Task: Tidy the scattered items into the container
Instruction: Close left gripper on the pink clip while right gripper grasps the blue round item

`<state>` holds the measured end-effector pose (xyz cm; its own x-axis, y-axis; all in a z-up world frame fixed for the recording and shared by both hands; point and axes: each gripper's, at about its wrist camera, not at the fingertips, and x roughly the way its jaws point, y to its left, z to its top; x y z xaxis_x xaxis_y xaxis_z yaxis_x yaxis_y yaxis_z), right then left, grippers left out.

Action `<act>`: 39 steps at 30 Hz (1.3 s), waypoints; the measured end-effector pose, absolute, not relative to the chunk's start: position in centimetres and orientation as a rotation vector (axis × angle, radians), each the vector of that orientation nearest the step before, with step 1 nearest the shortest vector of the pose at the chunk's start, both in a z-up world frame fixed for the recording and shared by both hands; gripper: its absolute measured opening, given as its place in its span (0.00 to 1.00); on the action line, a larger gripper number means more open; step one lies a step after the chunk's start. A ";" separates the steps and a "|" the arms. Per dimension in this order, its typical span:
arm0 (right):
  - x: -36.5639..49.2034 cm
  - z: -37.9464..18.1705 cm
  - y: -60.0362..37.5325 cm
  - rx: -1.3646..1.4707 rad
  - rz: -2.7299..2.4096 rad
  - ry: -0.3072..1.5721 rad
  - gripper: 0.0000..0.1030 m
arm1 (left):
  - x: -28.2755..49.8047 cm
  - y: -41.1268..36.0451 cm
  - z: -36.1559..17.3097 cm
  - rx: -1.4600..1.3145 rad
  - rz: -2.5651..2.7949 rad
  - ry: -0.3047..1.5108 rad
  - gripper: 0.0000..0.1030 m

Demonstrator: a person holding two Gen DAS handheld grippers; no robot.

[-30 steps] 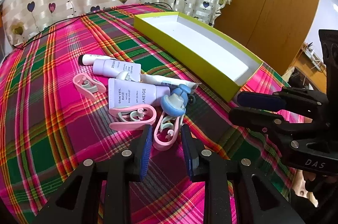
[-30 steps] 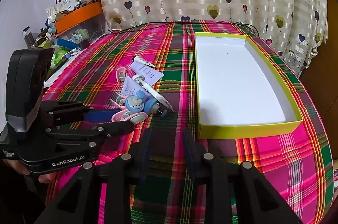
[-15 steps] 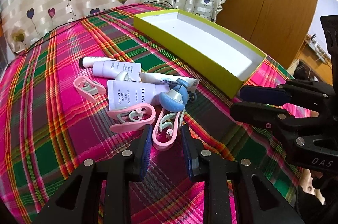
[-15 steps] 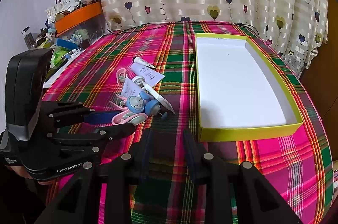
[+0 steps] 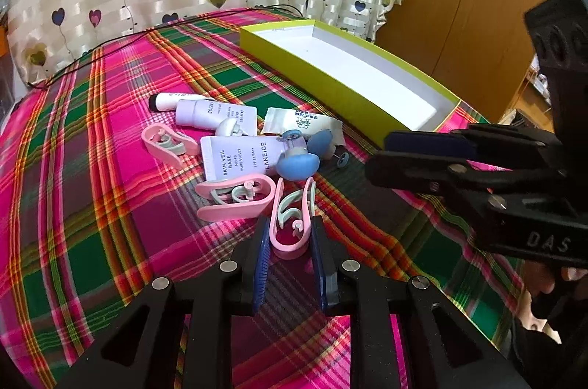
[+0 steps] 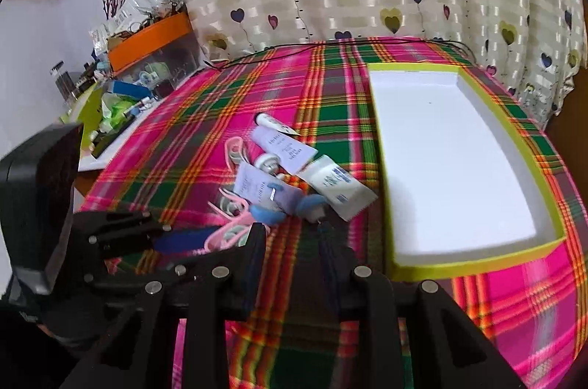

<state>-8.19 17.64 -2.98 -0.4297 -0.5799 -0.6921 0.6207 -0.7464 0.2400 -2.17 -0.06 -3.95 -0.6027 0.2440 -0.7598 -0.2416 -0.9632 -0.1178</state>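
A yellow-green box [image 5: 316, 80] with a white inside lies empty at the back right of the plaid cloth, and its rim [image 6: 477, 260] is close to my right hand. In a pile lie two lilac tubes [image 5: 239, 161] [image 5: 213, 113], a white sachet [image 5: 301, 122], a blue toy [image 5: 297, 165] and pink clips [image 5: 235, 198] [image 5: 167, 144]. My left gripper [image 5: 290, 242] is closing, its pads on both sides of the nearest pink clip [image 5: 290, 227], which rests on the cloth. My right gripper [image 6: 290, 234] stands open and empty just short of the pile, to the right of the left gripper [image 6: 191, 238].
A black cable [image 5: 110, 40] runs along the far edge of the cloth under the heart curtain. A wooden wardrobe [image 5: 477, 3] stands behind the box. A cluttered side table with an orange bin [image 6: 147, 40] is at the left. A hand [image 5: 544, 282] holds the right gripper.
The left jaws have closed in on the nearest pink clip. The right gripper has moved closer to the pile.
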 end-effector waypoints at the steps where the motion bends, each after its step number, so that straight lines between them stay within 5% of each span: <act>1: -8.3 -3.0 17.3 1.026 -2.180 0.067 0.29 | -2.1 -0.2 -3.9 -1.227 2.593 -0.006 0.21; 22: -8.9 -4.7 12.5 1.074 -2.093 0.134 0.29 | -0.3 -3.2 -3.7 -1.223 2.643 -0.054 0.21; 24: -8.8 -4.7 12.3 1.071 -2.093 0.149 0.26 | -0.2 -3.4 -3.8 -1.226 2.646 -0.055 0.21; 26: -8.7 -4.7 12.1 1.067 -2.101 0.170 0.14 | -0.2 -3.6 -3.9 -1.227 2.650 -0.058 0.21; 39: -8.0 -3.9 12.8 1.029 -2.122 0.162 0.13 | 0.2 -3.8 -3.5 -1.211 2.669 -0.065 0.21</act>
